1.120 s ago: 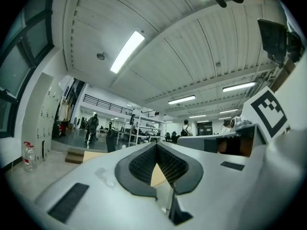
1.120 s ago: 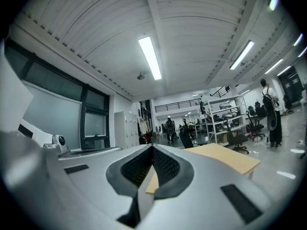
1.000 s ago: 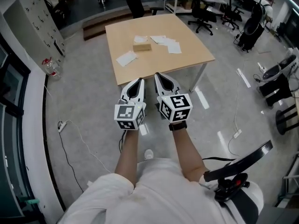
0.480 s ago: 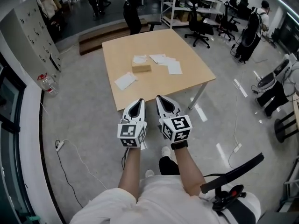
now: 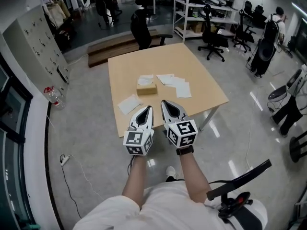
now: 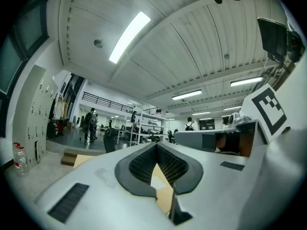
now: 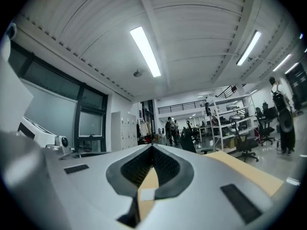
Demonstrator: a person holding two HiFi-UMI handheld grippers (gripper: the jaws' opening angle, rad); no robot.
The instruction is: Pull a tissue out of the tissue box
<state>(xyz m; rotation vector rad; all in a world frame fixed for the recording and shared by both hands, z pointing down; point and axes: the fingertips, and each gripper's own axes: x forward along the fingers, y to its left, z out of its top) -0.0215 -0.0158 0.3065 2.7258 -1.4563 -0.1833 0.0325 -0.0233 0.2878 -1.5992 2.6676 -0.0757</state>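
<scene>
The tan tissue box (image 5: 146, 89) sits on the wooden table (image 5: 201, 85), with several loose white tissues (image 5: 175, 84) lying around it and one more tissue (image 5: 129, 104) near the front left corner. My left gripper (image 5: 148, 109) and right gripper (image 5: 164, 103) hover side by side at the table's near edge, short of the box. Both are shut with nothing in them. In the left gripper view the left gripper (image 6: 156, 144) has its jaws met at the tip, and the right gripper (image 7: 152, 146) shows the same in its own view.
A black office chair (image 5: 143, 29) stands behind the table, beside a low wooden platform (image 5: 112, 48). Grey lockers (image 5: 41, 35) and a water bottle (image 5: 53, 96) are at the left. Shelving (image 5: 206, 4) and more chairs lie at the back right. A cable (image 5: 67, 169) trails on the floor.
The table and tissue box have come nearer in the head view; both grippers, still shut and side by side, now reach the table's near edge.
</scene>
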